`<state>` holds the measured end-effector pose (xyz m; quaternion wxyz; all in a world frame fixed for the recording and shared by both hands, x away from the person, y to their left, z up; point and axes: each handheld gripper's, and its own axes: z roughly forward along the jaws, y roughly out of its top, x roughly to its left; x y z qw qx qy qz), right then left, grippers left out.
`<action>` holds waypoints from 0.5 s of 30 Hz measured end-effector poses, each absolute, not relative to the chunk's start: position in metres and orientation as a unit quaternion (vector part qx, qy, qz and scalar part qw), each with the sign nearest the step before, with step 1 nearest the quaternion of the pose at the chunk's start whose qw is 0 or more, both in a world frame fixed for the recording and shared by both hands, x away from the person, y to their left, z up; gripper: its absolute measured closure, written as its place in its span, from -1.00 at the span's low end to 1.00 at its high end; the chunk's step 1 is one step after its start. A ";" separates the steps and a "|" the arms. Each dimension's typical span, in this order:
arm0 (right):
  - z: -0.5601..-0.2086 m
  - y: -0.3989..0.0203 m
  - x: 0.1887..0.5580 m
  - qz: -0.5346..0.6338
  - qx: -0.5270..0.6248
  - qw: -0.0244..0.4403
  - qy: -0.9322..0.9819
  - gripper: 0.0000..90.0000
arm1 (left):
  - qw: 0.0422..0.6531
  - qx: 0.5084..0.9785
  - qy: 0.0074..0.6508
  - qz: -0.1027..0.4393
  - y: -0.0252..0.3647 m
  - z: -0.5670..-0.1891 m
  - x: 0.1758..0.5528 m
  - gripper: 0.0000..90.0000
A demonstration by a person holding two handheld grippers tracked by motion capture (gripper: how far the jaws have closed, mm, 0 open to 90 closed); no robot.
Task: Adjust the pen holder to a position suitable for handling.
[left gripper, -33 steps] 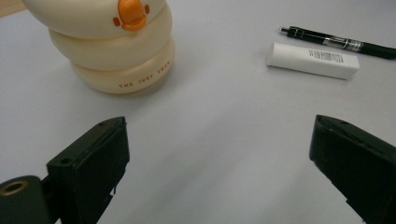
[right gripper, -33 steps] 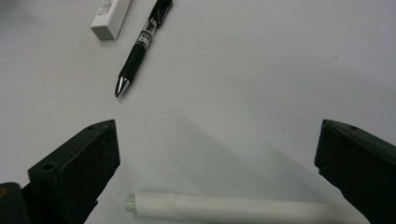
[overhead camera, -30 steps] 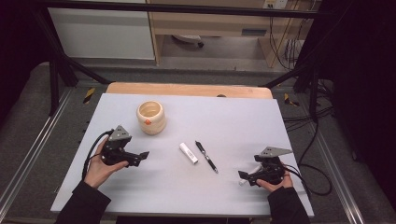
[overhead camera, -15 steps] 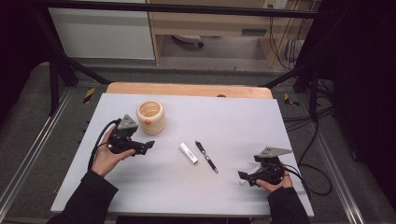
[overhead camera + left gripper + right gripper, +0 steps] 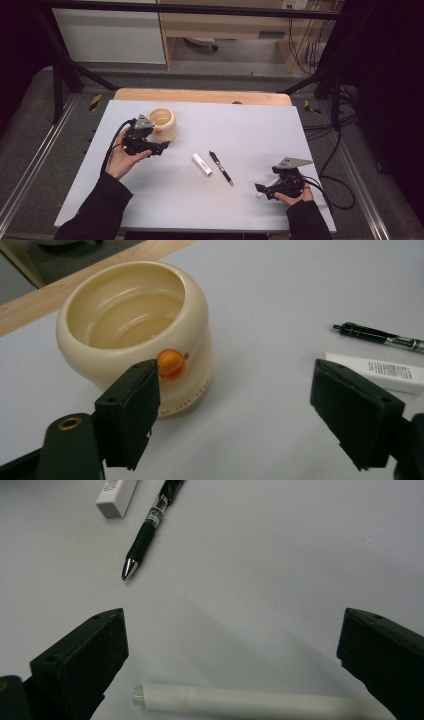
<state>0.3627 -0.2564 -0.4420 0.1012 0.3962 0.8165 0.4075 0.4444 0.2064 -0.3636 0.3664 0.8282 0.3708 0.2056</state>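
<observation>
Two grippers, both with jaws apart

Left gripper (image 5: 159, 147) has just been narrowing its jaws, with nothing gripped; the cream pot (image 5: 137, 335) stands just beyond its left jaw. Right gripper (image 5: 232, 655) is spread wide; a white marker (image 5: 250, 701) lies between its jaws, unpinched. The black pen (image 5: 150, 527) lies farther ahead.

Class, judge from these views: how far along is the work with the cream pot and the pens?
Nothing looks done: the cream pot stands empty. In hand: the left gripper, jaws just closing, nears the pot, holding nothing. Left: black pen, white tube and white marker, lying between the open right gripper jaws.
</observation>
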 end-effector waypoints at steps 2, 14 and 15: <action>-0.442 -0.257 0.363 0.407 0.395 0.102 0.817 -0.98 | 0.366 0.828 0.371 0.207 0.205 -0.363 0.448 -0.48; -0.442 -0.256 0.363 0.407 0.396 0.102 0.817 -0.98 | 0.359 0.830 0.367 0.216 0.199 -0.355 0.467 -0.25; -0.442 -0.257 0.363 0.406 0.394 0.103 0.818 -0.98 | 0.360 0.830 0.367 0.218 0.198 -0.354 0.469 -0.24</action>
